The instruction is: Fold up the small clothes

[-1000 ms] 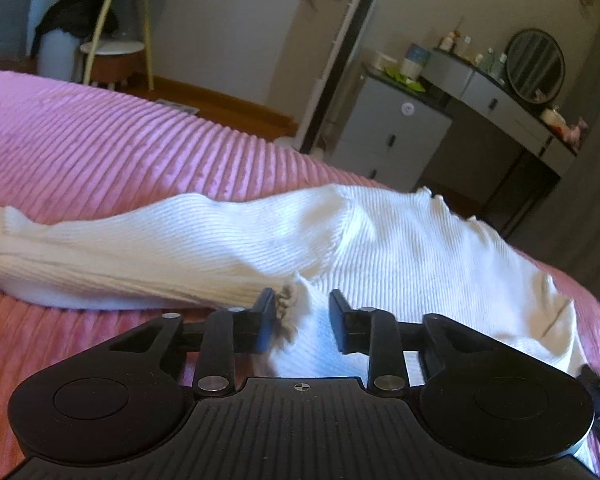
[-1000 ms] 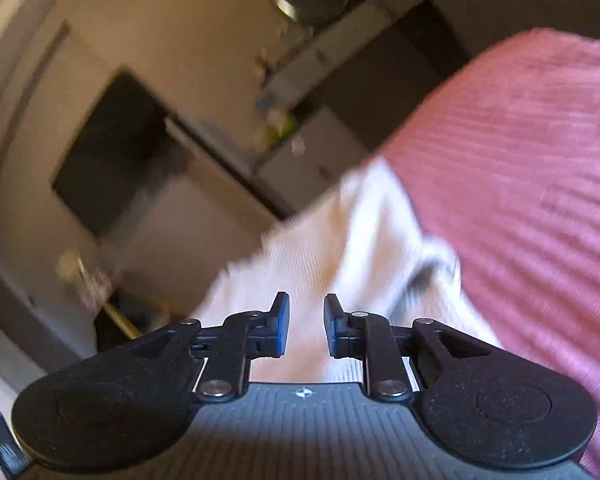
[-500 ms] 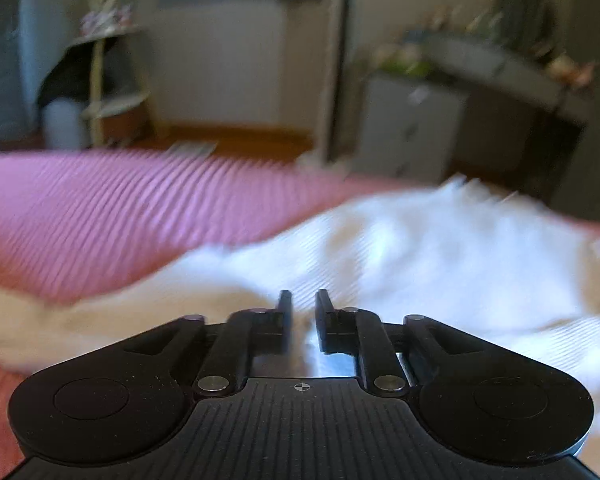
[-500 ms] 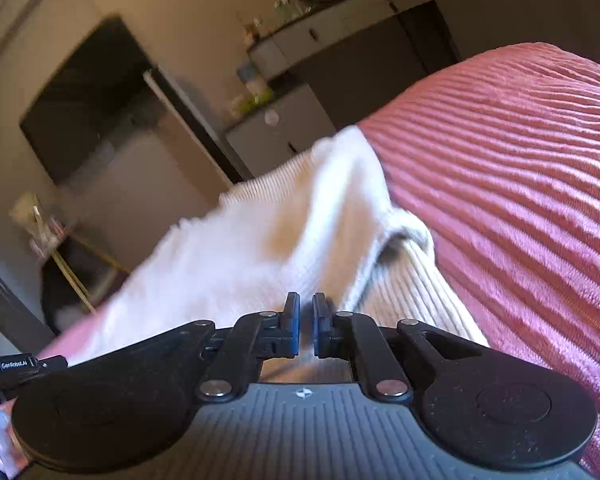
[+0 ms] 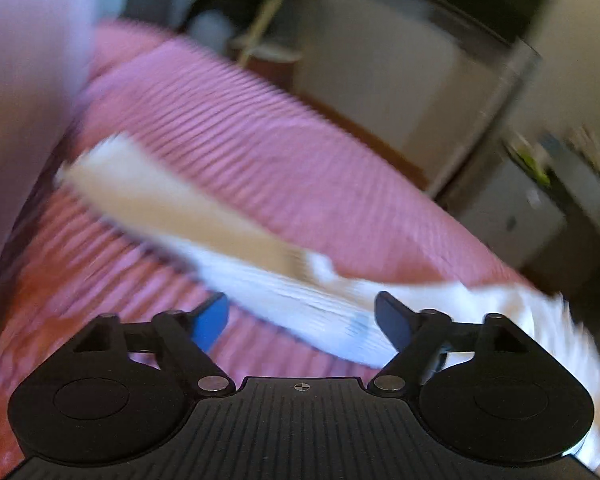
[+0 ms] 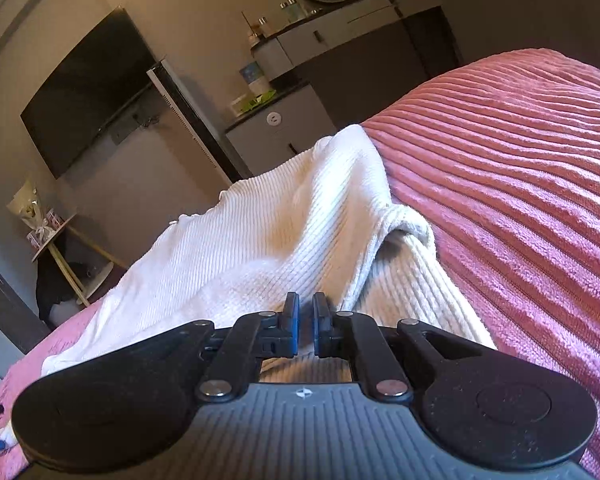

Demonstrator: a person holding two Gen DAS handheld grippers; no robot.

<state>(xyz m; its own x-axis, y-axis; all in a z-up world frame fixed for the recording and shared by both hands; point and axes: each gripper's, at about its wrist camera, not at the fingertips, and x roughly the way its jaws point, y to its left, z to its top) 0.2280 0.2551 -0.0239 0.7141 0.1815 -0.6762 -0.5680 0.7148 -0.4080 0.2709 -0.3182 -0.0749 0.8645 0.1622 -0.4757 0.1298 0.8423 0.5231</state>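
— Just now: let go of the sweater (image 5: pixel 284 280) with the left tongs (image 5: pixel 302 320). Clenched on its edge half a second before, spread wide by this moment, with nothing gripped between them.

— And the right tongs (image 6: pixel 305 320)?

— Kept nearly closed, as half a second earlier, low against the knit (image 6: pixel 268 240). Hard to tell whether pinching cloth or merely pressed to it.

— Meant what for the fold?

— Probably one flap laid and released; left view badly smeared, so likely swinging away toward another part. Sleeve (image 5: pixel 160 200) stretched out toward the bed's left edge, not yet tucked in.

— Where was the garment?

— Spread on the pink ribbed bedspread (image 6: pixel 520 180), body bunched toward the far edge of the bed.

— Any baskets or bins?

— None seen. Nothing to hold folded pieces in either view.
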